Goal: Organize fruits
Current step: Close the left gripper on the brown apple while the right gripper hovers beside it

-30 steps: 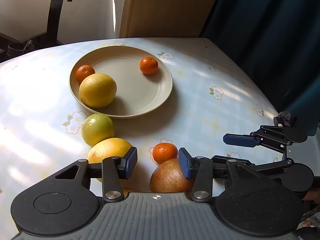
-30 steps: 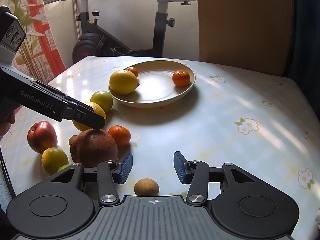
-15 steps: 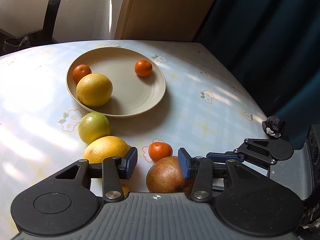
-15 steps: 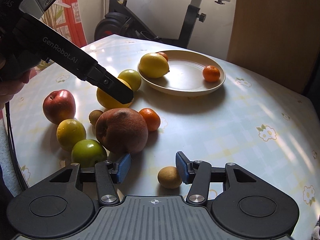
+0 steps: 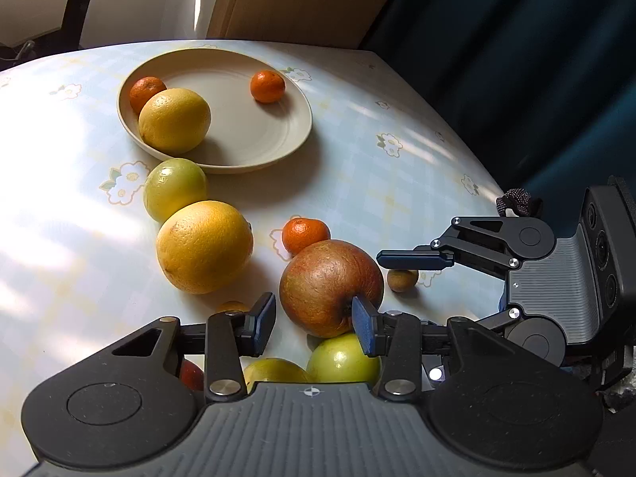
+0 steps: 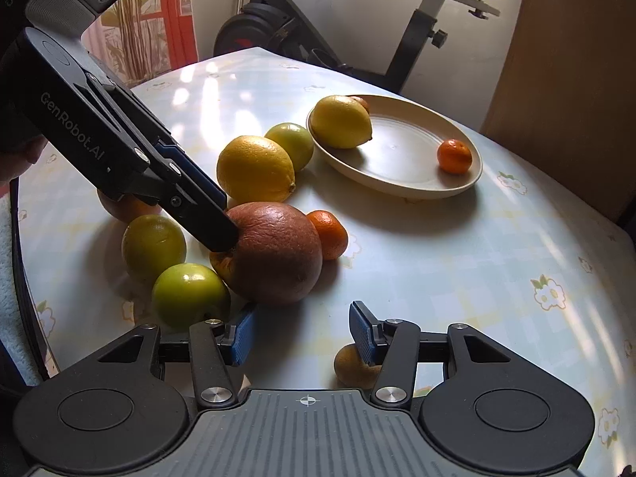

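1. A table (image 6: pixel 457 278) with a glossy pale blue and yellow checked cloth printed with small white flowers fills the near scene.
2. Sunlight falls across the cloth in bright patches and streaks.
3. Beyond the far edge stands a black exercise bike (image 6: pixel 401 39) with a pale saddle, against a white wall (image 6: pixel 357 8).
4. At far left, a red-framed window or door (image 6: pixel 175 12) shows dry plant stems.
5. A tan wooden panel (image 6: pixel 568 59) rises at the right.
6. A dark teal curtain (image 5: pixel 516 59) hangs right of the panel.
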Demonstrator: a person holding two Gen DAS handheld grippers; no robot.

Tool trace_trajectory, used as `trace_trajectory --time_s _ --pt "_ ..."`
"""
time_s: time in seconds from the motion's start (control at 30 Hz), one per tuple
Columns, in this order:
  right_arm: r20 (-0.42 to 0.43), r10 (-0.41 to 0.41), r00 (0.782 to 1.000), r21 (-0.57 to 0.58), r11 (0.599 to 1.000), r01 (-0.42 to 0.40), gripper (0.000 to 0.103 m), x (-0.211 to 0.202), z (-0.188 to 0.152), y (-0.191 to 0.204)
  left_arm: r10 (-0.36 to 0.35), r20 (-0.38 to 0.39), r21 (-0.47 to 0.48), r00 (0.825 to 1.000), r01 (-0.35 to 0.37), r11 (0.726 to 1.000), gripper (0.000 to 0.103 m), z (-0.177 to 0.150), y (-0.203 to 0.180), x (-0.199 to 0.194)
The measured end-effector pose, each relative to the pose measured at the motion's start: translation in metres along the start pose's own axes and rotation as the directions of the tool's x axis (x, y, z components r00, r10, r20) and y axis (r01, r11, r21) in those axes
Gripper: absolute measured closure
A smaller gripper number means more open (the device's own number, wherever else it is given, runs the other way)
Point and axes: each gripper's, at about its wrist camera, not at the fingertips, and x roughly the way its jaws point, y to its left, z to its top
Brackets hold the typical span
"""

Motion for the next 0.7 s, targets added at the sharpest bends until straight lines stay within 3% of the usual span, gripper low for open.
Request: trace_trajectory --time_s 0.37,0.7 --pt "0.015 -0.008 1.000 -0.080 0.997 0.009 0.056 0.006 0.009 0.007 -0.035 -0.017 0.018 0.999 0.035 0.999 0.060 0.011 -0.008 0.016" --pt "0.007 0.045 0.999 0.002 0.999 -0.045 0.059 -0.006 0.002 -0.003 -0.047 -0.022 0.032 0.999 0.047 0.998 0.061 0.014 -0.016 0.017"
